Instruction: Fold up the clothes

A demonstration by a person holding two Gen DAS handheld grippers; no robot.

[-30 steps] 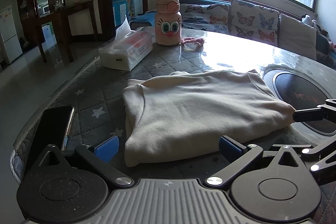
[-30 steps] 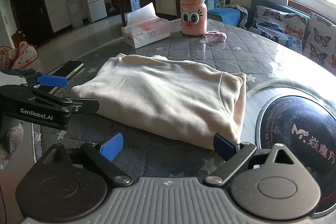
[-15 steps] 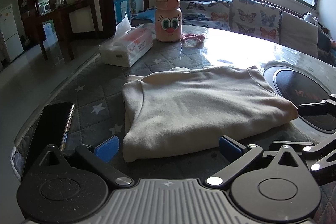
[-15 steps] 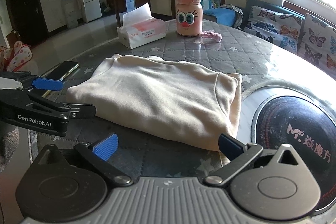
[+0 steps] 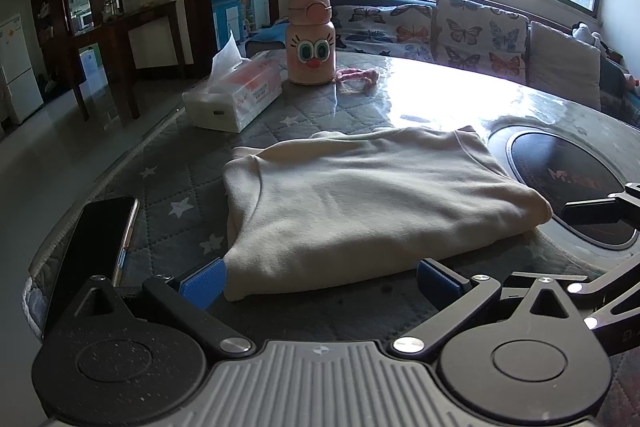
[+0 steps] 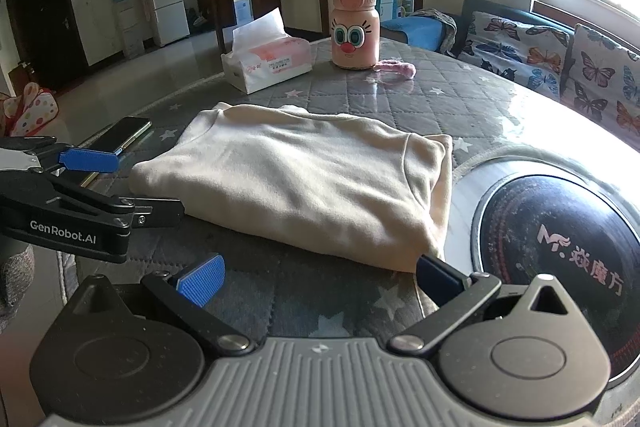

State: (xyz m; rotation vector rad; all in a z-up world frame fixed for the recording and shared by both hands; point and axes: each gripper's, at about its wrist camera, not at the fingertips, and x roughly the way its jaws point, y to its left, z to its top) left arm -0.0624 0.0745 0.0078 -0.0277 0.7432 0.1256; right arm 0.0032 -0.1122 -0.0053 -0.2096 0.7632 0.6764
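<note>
The cream garment (image 5: pixel 360 203) lay folded into a neat, thick rectangle on the quilted grey table (image 5: pixel 304 115), beside the round black hob (image 6: pixel 560 239). The left gripper (image 5: pixel 320 281) stood with jaws wide at its near edge, nothing between them. The right gripper (image 6: pixel 320 277) had just been opening; its jaws were wide and empty. Beyond, a tissue box (image 6: pixel 272 65) showed one tissue pulled up, near a shut pink bottle (image 6: pixel 354 27).
</note>
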